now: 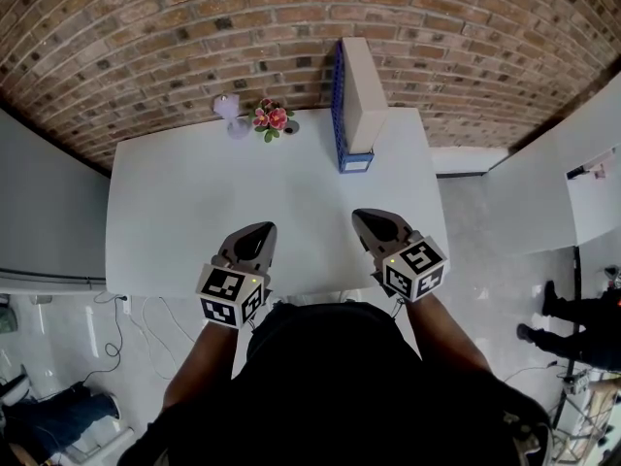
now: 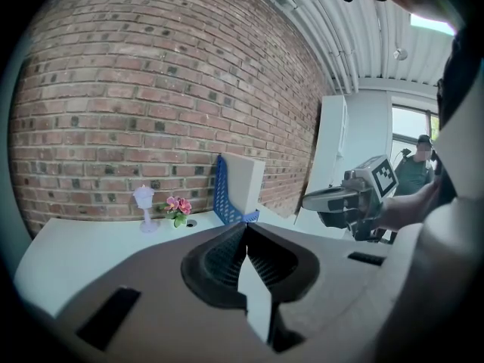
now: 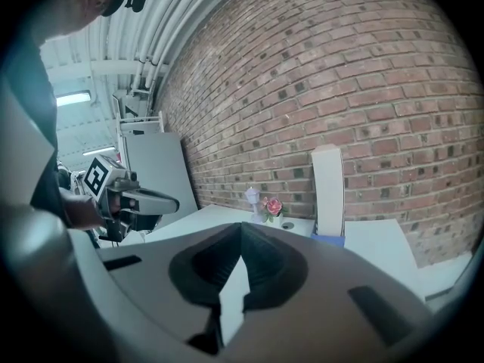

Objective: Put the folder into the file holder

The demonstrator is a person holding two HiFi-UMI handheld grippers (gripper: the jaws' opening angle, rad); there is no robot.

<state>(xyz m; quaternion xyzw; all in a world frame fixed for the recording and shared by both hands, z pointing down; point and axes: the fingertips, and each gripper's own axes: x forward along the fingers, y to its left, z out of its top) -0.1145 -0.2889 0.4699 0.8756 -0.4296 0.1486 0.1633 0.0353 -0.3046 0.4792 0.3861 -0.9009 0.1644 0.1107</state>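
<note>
A cream folder (image 1: 361,90) stands upright inside the blue file holder (image 1: 339,105) at the far right of the white table (image 1: 175,212), against the brick wall. My left gripper (image 1: 263,228) hovers over the table's near edge, shut and empty. My right gripper (image 1: 362,215) sits beside it, also shut with nothing between the pads. In the left gripper view the closed jaws (image 2: 246,226) point at the folder (image 2: 246,184) and holder (image 2: 221,193). The right gripper view shows its closed jaws (image 3: 240,225) below the folder (image 3: 327,187).
A small pot of pink flowers (image 1: 273,117) and a lilac lamp-shaped ornament (image 1: 231,115) stand at the table's far edge, left of the holder. A brick wall (image 1: 146,27) backs the table. A person (image 1: 572,314) stands on the floor at right.
</note>
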